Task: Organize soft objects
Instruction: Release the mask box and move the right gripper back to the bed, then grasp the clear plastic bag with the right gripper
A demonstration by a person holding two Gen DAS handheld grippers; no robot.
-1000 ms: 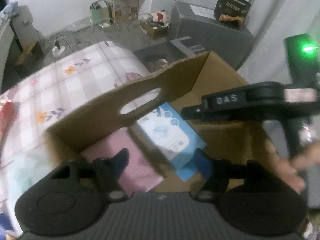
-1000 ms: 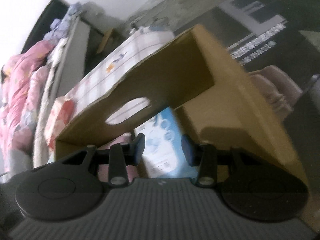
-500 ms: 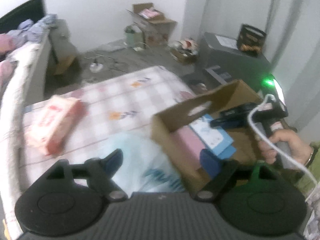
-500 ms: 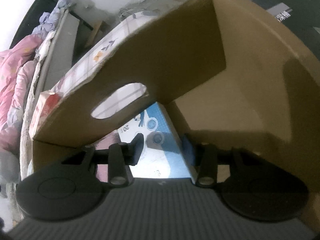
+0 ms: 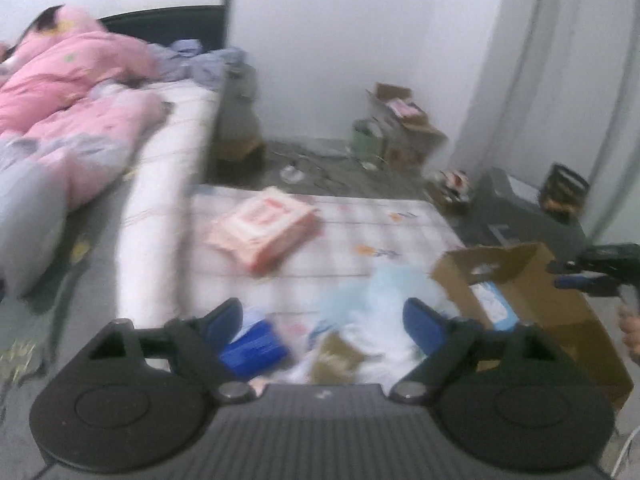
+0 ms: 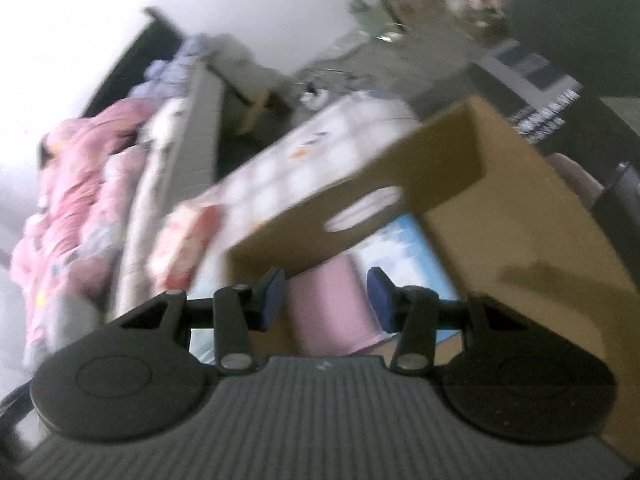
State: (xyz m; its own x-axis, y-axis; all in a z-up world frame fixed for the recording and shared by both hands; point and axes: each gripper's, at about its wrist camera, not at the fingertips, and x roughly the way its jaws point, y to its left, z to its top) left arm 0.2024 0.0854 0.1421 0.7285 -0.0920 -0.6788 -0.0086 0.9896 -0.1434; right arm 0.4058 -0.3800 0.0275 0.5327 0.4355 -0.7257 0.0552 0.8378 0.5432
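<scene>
On the checked cloth of the low table (image 5: 360,232), seen from the left wrist, one pink-and-red tissue pack (image 5: 266,226) lies flat, its long axis running slantwise from lower left to upper right. Nearer the camera sit one light-blue plastic bag (image 5: 384,292), crumpled, and one small dark-blue pack (image 5: 256,346) (both blurred). At the table's right edge stands one cardboard box (image 5: 532,280), open at the top, with one oval handle hole in its near wall.

The left claw (image 5: 322,320) has just been opening; its two blue pads (image 5: 420,326) stand wide apart over the bag and the small pack, pressing on nothing.

The right wrist view looks into the box (image 6: 520,216), which holds two packs side by side: one pink pack (image 6: 332,304) and one blue-and-white pack (image 6: 404,248), each with its long axis running toward the holed wall. The right claw (image 6: 326,300) has also just been opening, half spread above the pink pack, gripping nothing. One bed (image 5: 172,168) with a pink quilt (image 5: 68,92) lies beyond.
</scene>
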